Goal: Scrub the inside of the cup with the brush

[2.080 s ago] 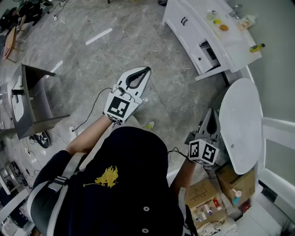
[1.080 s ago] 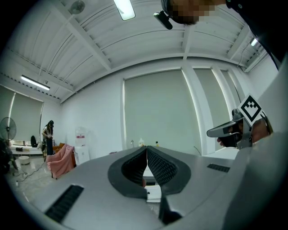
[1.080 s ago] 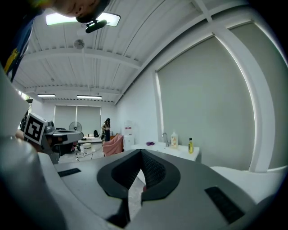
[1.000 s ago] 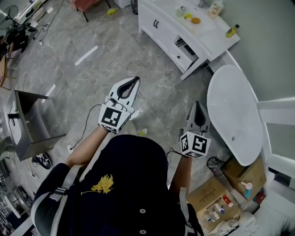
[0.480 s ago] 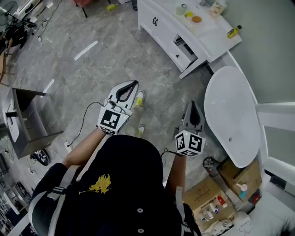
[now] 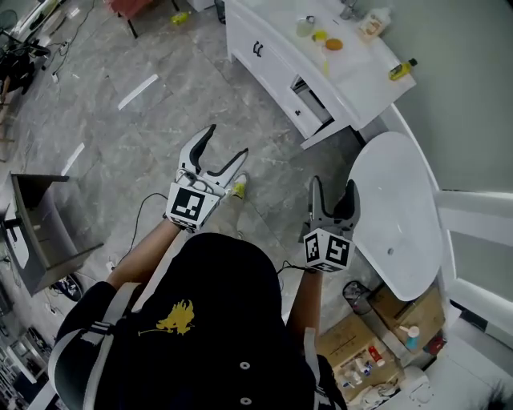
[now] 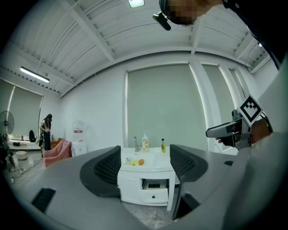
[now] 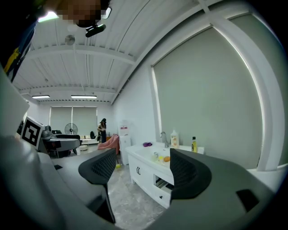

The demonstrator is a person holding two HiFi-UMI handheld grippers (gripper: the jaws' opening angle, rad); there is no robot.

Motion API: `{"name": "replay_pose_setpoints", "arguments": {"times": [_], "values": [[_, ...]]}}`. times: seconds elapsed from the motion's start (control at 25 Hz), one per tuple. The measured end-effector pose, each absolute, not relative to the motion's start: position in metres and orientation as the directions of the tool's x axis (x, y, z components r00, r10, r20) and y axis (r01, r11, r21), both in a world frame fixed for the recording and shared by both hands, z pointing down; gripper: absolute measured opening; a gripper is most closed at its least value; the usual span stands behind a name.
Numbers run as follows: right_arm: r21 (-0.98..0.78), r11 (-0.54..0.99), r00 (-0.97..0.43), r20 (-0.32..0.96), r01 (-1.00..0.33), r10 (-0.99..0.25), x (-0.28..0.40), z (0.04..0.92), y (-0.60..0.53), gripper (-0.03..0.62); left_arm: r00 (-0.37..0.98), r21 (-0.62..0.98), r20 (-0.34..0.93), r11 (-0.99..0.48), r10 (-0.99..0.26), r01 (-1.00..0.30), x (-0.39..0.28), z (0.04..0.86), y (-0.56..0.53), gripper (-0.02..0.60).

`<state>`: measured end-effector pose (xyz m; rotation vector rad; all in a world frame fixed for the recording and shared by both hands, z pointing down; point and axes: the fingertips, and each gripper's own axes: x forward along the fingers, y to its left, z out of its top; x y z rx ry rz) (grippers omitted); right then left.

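You hold your left gripper (image 6: 226,142) and right gripper (image 6: 333,186) out in front, arms bent. Their jaws are opening with nothing in them. The cup (image 6: 304,26) sits on the white counter (image 6: 353,72) far ahead.

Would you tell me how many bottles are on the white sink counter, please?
2. A white bottle stands beside the tap; a yellow bottle stands farther along the counter, near its end. Smaller ones could be hidden behind these.

readable text: none | bottle (image 6: 373,22) label: too small | marker cubes (image 6: 191,207) (image 6: 329,250): square code patterns only
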<state>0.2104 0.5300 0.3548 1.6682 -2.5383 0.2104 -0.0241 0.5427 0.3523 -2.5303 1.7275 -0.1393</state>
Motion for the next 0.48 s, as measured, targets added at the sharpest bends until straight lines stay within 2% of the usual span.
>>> {"name": "replay_pose_setpoints", "arguments": {"times": [0.24,0.48], "values": [[-0.027,0.380,-0.379,0.178,-0.925,-0.908,0.188,0.344,0.444,0.402,0.373,-0.119,0.039,-0.375,-0.927,-0.919,-0.062,0.348,0.448,0.371],[0.008,0.351,-0.342,0.213,-0.936,-0.915,0.174,0.349,0.377,0.403,0.405,-0.091,0.025,-0.406,-0.914,-0.910,-0.083,0.355,0.363,0.373]]}}
